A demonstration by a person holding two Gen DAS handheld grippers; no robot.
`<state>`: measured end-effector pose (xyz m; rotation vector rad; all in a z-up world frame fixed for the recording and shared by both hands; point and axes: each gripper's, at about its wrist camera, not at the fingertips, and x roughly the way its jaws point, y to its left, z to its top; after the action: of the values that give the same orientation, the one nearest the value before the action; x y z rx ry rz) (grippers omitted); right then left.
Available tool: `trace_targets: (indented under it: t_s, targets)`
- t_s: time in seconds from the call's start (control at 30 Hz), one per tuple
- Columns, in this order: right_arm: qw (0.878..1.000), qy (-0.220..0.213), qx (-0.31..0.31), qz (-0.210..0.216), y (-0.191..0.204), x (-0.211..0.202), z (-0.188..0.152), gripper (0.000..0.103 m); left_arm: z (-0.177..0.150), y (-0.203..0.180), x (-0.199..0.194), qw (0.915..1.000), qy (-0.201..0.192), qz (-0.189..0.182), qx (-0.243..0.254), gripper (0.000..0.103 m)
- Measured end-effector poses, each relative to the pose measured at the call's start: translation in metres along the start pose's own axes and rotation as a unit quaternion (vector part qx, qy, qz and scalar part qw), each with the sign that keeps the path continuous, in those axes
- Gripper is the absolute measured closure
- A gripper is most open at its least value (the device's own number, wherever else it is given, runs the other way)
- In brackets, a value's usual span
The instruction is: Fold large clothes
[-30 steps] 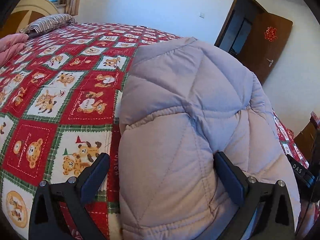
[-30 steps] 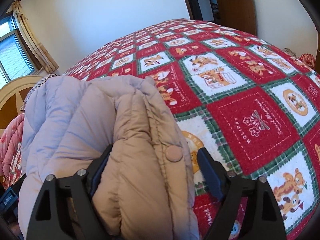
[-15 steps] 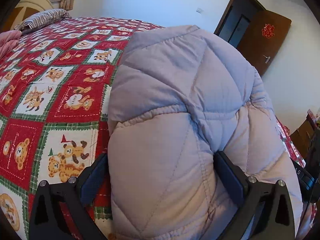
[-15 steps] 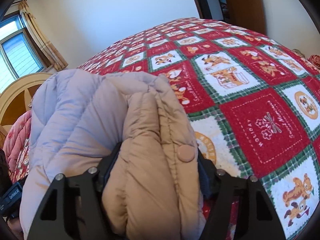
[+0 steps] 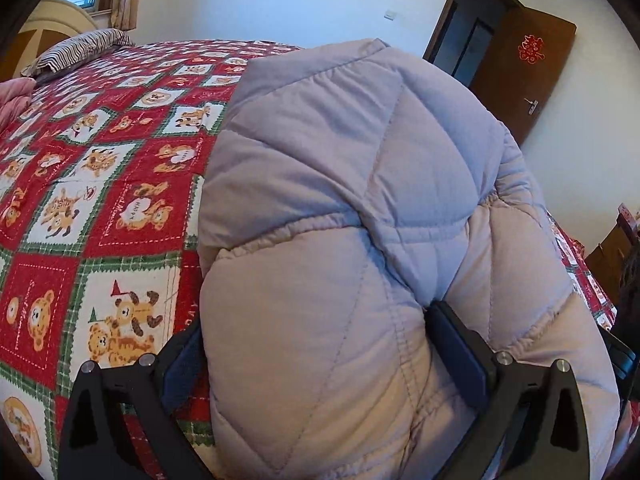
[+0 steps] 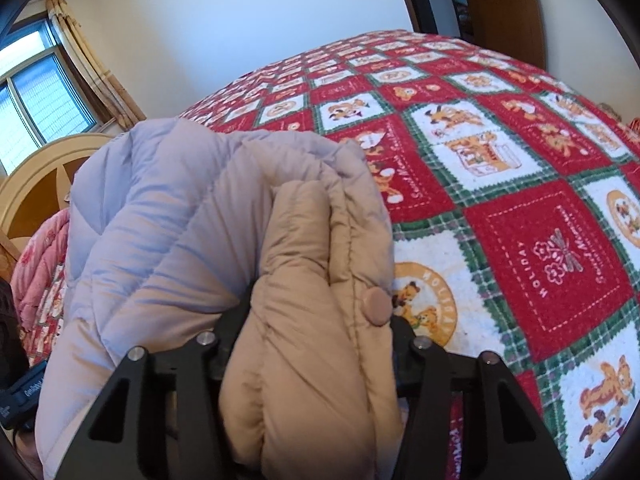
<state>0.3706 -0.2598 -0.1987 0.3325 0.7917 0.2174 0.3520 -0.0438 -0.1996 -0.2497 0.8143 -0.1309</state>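
Bed first: the quilt [image 5: 100, 184] with red, white and green bear squares covers the whole mattress; it fills the right side of your right wrist view [image 6: 520, 208] too.

The padded jacket [image 5: 360, 200] sits folded and bunched at the near edge of the bed, on top of the quilt, between your two grippers. Pale lilac-grey quilted shell outward in the left view; in the right view [image 6: 160, 220] the tan lining [image 6: 304, 300] is rolled up at the front with a round snap button [image 6: 378, 306] on its edge.

Your left gripper [image 5: 316, 356]: both pads press into a thick fold of the jacket, fabric bulging out around them. Clamped on it.

Your right gripper [image 6: 316, 344]: jaws are closing, tan bundle wedged between them, both pads buried against it. Gripping the jacket.

Background: wooden headboard [image 6: 36, 184], open brown door [image 5: 520, 72] with a red paper decoration [image 5: 531, 49], striped pillow [image 5: 76, 50] at the head of the bed, pink bedding [image 5: 14, 96] beside it, window with curtains [image 6: 86, 64].
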Motion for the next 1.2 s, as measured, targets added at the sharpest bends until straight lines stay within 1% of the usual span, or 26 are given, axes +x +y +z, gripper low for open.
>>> trace_targets:
  t_s: [0.07,0.13,0.17,0.23,0.3,0.33,0.57,0.67,0.7,0.73,0.8,0.87,0.93,1.07,1.2]
  targets:
    - [1.0,-0.001,0.0,0.0,0.0,0.0,0.0,0.048,0.0,-0.002,0.0,1.0,-0.002,0.004,0.004,0.001]
    - [1.0,-0.004,-0.004,-0.005,0.002,0.0,-0.001,0.05,0.0,-0.003,0.0,1.0,-0.002,0.005,0.008,0.002]
    - [1.0,-0.006,-0.008,-0.006,0.003,-0.001,-0.001,0.052,0.0,-0.005,-0.001,0.9999,-0.004,0.005,0.011,0.004]
    - [1.0,-0.011,-0.019,-0.007,0.007,-0.002,-0.002,0.059,-0.001,-0.009,-0.003,0.9997,-0.011,0.009,0.022,0.008]
    - [0.999,-0.015,-0.028,-0.012,0.011,-0.003,-0.003,0.062,-0.002,-0.016,-0.007,0.9992,-0.016,0.012,0.035,0.016]
    - [0.999,-0.017,-0.032,-0.013,0.012,-0.004,-0.003,0.064,-0.002,-0.019,-0.008,0.9989,-0.019,0.016,0.041,0.018]
    - [0.998,-0.026,-0.046,-0.022,0.018,-0.005,-0.003,0.07,-0.004,-0.029,-0.014,0.9968,-0.03,0.033,0.066,0.031]
    - [0.998,-0.03,-0.05,-0.025,0.019,-0.006,-0.004,0.072,-0.003,-0.031,-0.014,0.9962,-0.032,0.037,0.072,0.033]
    - [0.998,-0.029,-0.049,-0.024,0.018,-0.005,-0.003,0.072,-0.002,-0.03,-0.013,0.9963,-0.031,0.036,0.071,0.035]
    - [0.998,-0.029,-0.047,-0.022,0.018,-0.005,-0.003,0.072,-0.001,-0.031,-0.015,0.9962,-0.032,0.035,0.074,0.037]
    - [0.998,-0.034,-0.049,-0.021,0.018,-0.008,-0.003,0.075,-0.001,-0.035,-0.02,0.9944,-0.039,0.039,0.09,0.052]
    - [0.997,-0.042,-0.054,-0.021,0.021,-0.012,-0.005,0.079,-0.002,-0.044,-0.029,0.9905,-0.053,0.05,0.117,0.059]
    - [0.997,-0.054,-0.058,-0.021,0.024,-0.017,-0.007,0.082,-0.002,-0.049,-0.032,0.9876,-0.062,0.056,0.133,0.061]
    - [0.997,-0.062,-0.049,-0.013,0.022,-0.022,-0.007,0.084,-0.001,-0.045,-0.038,0.9881,-0.065,0.046,0.131,0.067]
    - [0.996,-0.08,-0.048,-0.007,0.028,-0.037,-0.009,0.085,-0.002,-0.047,-0.06,0.9855,-0.083,0.044,0.142,0.071]
